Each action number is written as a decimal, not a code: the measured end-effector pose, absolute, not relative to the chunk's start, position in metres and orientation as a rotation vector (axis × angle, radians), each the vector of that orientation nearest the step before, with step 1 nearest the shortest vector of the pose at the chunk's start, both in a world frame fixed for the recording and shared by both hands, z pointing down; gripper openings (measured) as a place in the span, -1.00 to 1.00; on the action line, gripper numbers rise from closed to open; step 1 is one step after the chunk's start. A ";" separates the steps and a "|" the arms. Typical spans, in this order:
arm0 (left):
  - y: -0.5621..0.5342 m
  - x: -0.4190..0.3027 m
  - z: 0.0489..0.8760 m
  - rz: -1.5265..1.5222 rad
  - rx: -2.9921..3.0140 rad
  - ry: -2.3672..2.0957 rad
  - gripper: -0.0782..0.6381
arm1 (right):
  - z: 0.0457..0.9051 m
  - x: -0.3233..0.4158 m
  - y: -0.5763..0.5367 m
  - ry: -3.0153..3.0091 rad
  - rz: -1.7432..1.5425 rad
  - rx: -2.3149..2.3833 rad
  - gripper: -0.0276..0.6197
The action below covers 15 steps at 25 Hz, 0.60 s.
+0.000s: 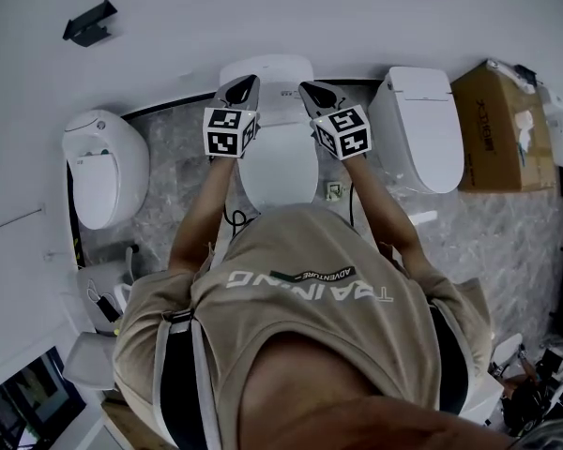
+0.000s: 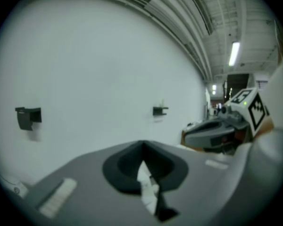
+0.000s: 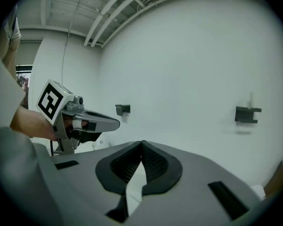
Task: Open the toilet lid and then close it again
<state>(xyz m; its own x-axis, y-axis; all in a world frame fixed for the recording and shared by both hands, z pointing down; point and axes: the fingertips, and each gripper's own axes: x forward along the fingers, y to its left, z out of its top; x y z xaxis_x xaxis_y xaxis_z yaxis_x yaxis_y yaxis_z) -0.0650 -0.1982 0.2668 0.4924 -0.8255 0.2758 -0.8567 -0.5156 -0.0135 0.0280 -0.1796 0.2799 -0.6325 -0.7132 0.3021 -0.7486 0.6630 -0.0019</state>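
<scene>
Progress is hard to judge: the toilet lid (image 1: 279,167) lies flat on the middle bowl (image 1: 251,187), upper centre of the head view, so it looks closed, but opened yet or not, you cannot tell. Your left gripper (image 1: 248,82) and right gripper (image 1: 310,88) hang over its far end, tongs pressed together and empty. Only the head view shows the toilet. Both gripper views show just wall (image 2: 108,69) and brackets (image 3: 247,113).
</scene>
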 end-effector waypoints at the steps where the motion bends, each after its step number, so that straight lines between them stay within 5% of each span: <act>1: -0.199 -0.064 0.254 0.344 2.621 -1.478 -0.77 | 0.266 0.028 -0.181 -2.631 0.167 1.188 -0.87; 15: -0.198 -0.053 0.180 0.242 2.757 -1.618 -0.77 | 0.199 0.039 -0.184 -2.768 0.047 1.282 -0.87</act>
<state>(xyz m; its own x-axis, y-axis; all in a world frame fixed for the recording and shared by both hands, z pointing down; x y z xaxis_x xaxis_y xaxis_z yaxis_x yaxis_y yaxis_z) -0.0534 -0.1979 0.1803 0.4800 -0.8719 0.0973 -0.8621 -0.4893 -0.1316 0.0387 -0.1844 0.1993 -0.6435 -0.7595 0.0950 -0.7623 0.6471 0.0100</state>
